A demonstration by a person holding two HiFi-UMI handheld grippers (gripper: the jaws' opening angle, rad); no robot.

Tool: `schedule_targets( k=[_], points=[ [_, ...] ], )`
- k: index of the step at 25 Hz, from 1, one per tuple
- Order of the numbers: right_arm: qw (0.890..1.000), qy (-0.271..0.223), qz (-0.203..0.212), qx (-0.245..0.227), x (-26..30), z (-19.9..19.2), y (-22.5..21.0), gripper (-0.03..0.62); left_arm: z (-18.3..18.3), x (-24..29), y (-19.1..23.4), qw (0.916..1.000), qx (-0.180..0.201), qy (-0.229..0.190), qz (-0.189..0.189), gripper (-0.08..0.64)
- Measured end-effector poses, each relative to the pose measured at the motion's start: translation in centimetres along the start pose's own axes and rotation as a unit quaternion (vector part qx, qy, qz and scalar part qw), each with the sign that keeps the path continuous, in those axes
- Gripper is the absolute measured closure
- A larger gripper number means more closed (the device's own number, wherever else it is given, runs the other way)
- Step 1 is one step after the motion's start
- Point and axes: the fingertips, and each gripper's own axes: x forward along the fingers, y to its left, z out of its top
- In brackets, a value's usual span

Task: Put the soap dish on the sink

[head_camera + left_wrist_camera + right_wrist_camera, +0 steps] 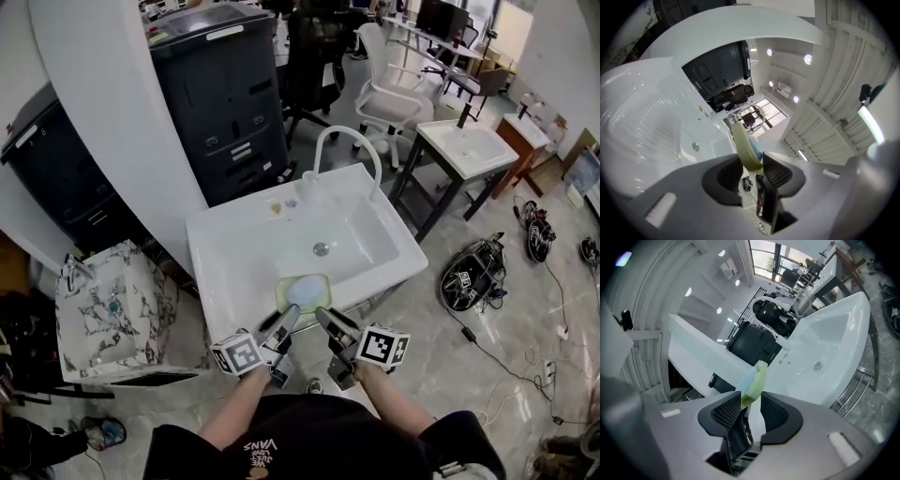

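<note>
A pale green soap dish [303, 292] with a blue soap in it hangs over the front rim of the white sink [216, 272]. Both grippers hold it by its near edge. My left gripper [284, 323] grips the dish's left corner and my right gripper [325, 322] its right corner. In the left gripper view the dish [746, 147] stands edge-on between the dark pads of the left gripper [752, 165], with the sink basin [647, 131] beyond. In the right gripper view the dish [756, 380] sits likewise in the right gripper [751, 406], above the sink [834, 338].
A curved white faucet [349, 141] rises at the sink's back, and the drain [321, 248] lies mid-basin. A marble-patterned sink [112, 309] stands at left, a dark cabinet [225, 94] behind, another sink on a stand [469, 145] at right. Cables and gear [469, 277] lie on the floor.
</note>
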Motion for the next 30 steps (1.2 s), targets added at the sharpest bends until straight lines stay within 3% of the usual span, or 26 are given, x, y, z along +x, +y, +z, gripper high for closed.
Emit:
schedule_targets(
  k=[10, 22, 30],
  points=[
    [0.999, 0.038, 0.016, 0.006, 5.1, 0.7, -0.9, 0.483, 3.2, 0.5, 3.0, 0.9993, -0.014, -0.027, 0.023, 0.383],
    [0.999, 0.038, 0.015, -0.005, 12.4, 3.7, -1.0, 0.483, 10.1, 2.8, 6.4, 0.9993, -0.011, -0.028, 0.02, 0.383],
    [1.0, 0.028, -0.003, -0.012, 15.2, 4.6, -2.5, 0.483, 12.2, 3.8, 8.6, 0.9996, -0.014, -0.022, 0.014, 0.383]
  ],
)
